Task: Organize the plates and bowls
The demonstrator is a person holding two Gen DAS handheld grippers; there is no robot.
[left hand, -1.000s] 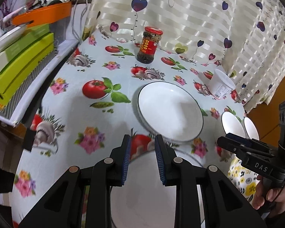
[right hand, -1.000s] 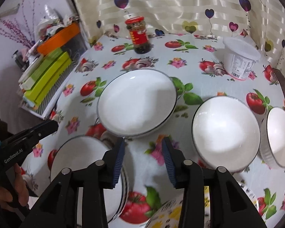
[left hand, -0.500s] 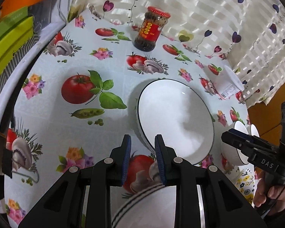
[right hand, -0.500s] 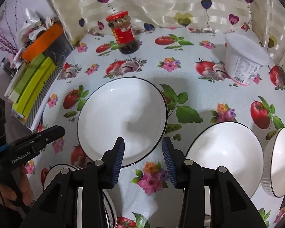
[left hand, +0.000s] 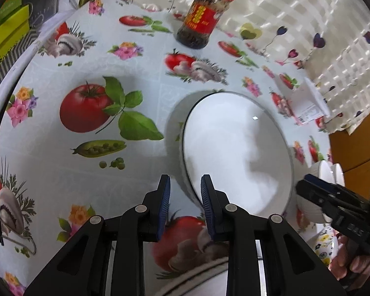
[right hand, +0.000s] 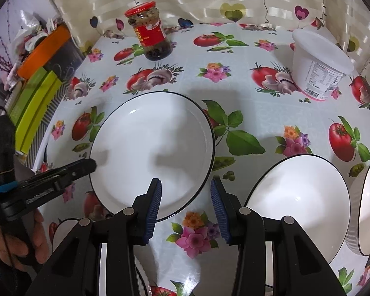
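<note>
White porcelain fills most of what I see: a black-rimmed plate [right hand: 151, 153] sits in the middle of the tabletop [right hand: 259, 93], on its cloth printed with tomatoes and mushrooms. From my left wrist view its far edge smears into glare, and a second stack of plates [left hand: 199, 276] at the bottom is mostly hidden behind my own tool arms, so I cannot count it. On the right wrist view a white bowl [right hand: 298, 207] sits to the plate's right, and another bowl [right hand: 367, 207] beside it is cut off by the frame edge. A patterned dish [left hand: 325, 244] shows only as a sliver behind the other tool.

My left tool [left hand: 185, 207] has its jaws a narrow way apart with the plate's near-left rim standing between them; I see no pad pressing on it, so nothing is gripped. My right tool [right hand: 186, 207] is open somewhat wider and hangs over the plate's near-right rim, its left pad over the porcelain and its right pad over the cloth, holding nothing.

A red-lidded jar [right hand: 149, 33] and a white tub [right hand: 318, 66] stand near the curtain, well apart.
</note>
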